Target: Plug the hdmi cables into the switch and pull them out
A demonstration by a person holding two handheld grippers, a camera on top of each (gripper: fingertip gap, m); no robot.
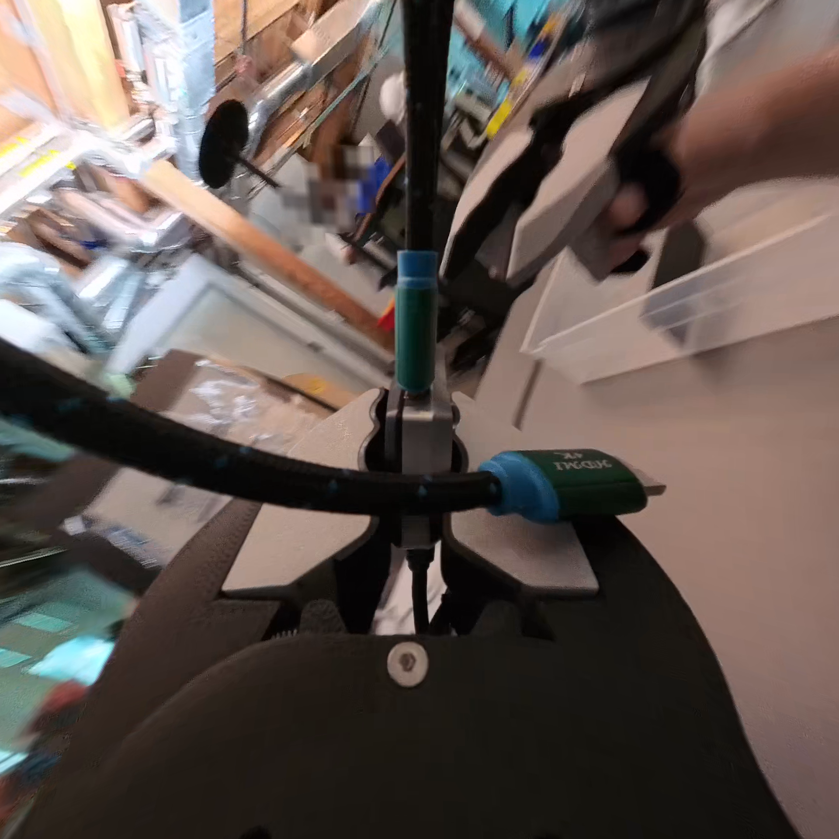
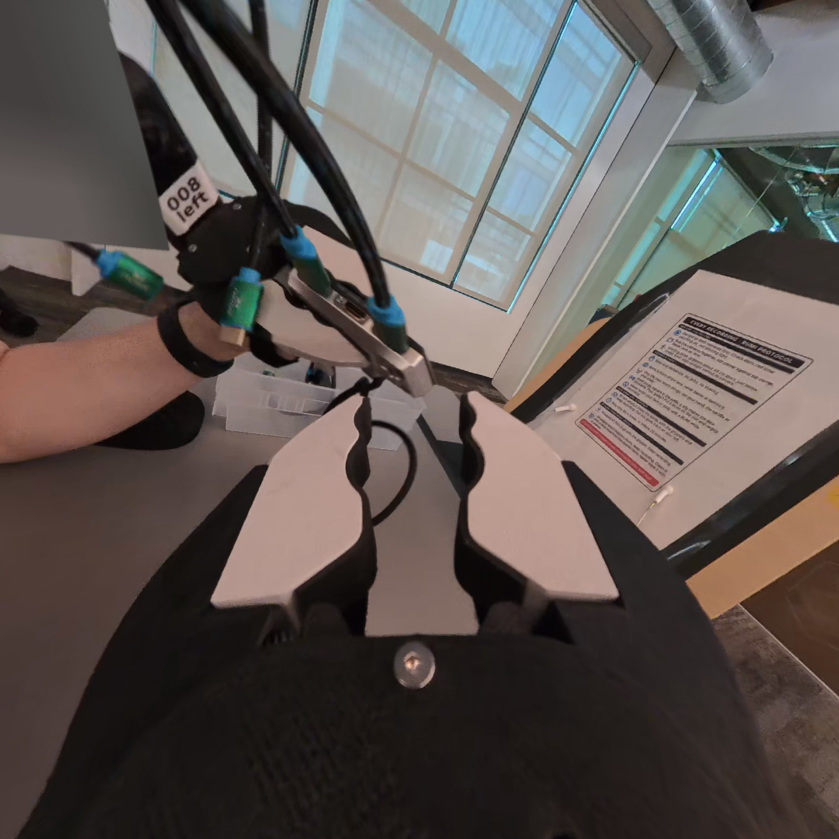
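Observation:
My left gripper [image 1: 420,408] is shut on a slim silver HDMI switch [image 1: 424,436], held edge-on above the table. A green plug with a blue collar [image 1: 415,336] sits in the switch's top edge. A loose green plug [image 1: 585,483] on a black braided cable lies across my right finger. In the right wrist view the switch [image 2: 358,331] carries two inserted plugs [image 2: 308,268] [image 2: 390,322]. Two more plugs [image 2: 240,304] [image 2: 131,274] hang free beside it. My right gripper [image 2: 413,408] is open and empty, just below the switch's near corner.
Clear plastic bins [image 2: 272,399] stand on the grey table [image 2: 113,522] behind the switch. A thin black cable [image 2: 404,463] loops on the table between my right fingers. A white board with a printed sheet [image 2: 690,408] stands at the right. A window [image 2: 431,159] is behind.

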